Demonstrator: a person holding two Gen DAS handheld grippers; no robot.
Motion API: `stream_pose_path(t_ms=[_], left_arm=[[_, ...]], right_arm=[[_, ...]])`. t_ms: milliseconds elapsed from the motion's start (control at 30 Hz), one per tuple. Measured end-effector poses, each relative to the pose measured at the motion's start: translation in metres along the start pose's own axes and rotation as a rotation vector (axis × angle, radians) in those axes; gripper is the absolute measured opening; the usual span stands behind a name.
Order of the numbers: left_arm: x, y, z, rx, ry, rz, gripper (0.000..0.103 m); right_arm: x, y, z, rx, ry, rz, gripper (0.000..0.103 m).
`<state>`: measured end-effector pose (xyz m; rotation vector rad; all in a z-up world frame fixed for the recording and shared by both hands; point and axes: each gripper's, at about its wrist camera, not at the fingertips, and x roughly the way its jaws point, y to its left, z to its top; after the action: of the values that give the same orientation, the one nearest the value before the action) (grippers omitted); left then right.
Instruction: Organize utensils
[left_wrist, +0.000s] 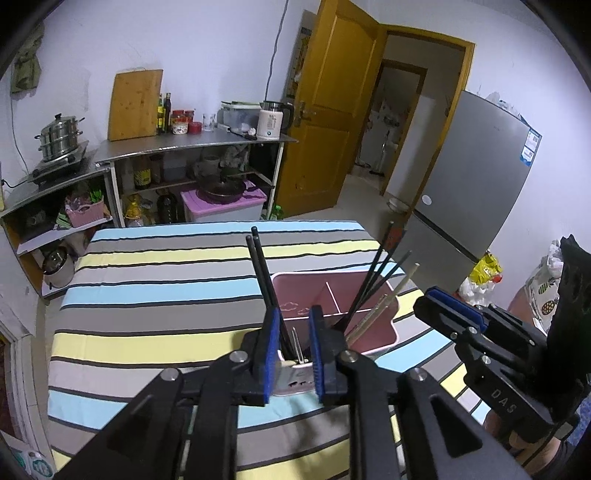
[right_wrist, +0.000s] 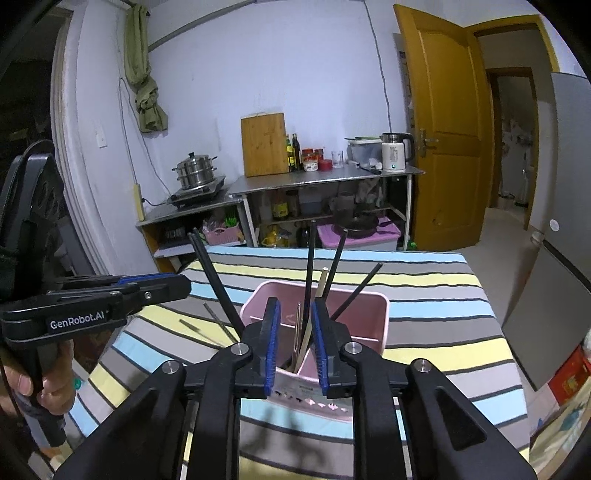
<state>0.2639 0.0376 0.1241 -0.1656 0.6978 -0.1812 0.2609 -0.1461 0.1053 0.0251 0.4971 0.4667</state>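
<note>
On the striped table, pink bin holds black chopsticks upright, tips fanned outward. Left gripper and right gripper both slightly open, gripping nothing.

Both grippers slightly parted (empty)

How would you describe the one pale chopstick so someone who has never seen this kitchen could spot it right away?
Find the table with the striped cloth, then the pink box standing on it. Several sticks lean out of the box's top. The pale chopstick is the only cream-coloured one, standing among black chopsticks that reach higher.
</note>
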Motion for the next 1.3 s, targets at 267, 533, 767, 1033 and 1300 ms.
stream_pose_path(t_ms=[267, 533, 767, 1033, 1300], left_arm=[[-0.027, -0.011, -0.02, 0.014, -0.047, 0.014, 0.026], [-0.049, -0.03, -0.054, 0.055, -0.081, 0.033, 0.03], [-0.06, -0.04, -0.089, 0.071, -0.105, 0.08, 0.03], [-0.073, -0.039, -0.122, 0.054, -0.141, 0.111, 0.03], [-0.084, -0.045, -0.153, 0.061, -0.179, 0.141, 0.03]], right_arm=[[-0.033, 0.008, -0.009, -0.023, -0.035, -0.014, 0.021], [-0.061, 0.014, -0.028, -0.025, -0.059, -0.018, 0.027], [-0.08, 0.015, -0.059, -0.016, -0.05, -0.02, 0.027], [-0.092, 0.021, -0.093, -0.008, -0.028, -0.031, 0.027], [-0.098, 0.031, -0.124, -0.004, -0.008, -0.033, 0.027]])
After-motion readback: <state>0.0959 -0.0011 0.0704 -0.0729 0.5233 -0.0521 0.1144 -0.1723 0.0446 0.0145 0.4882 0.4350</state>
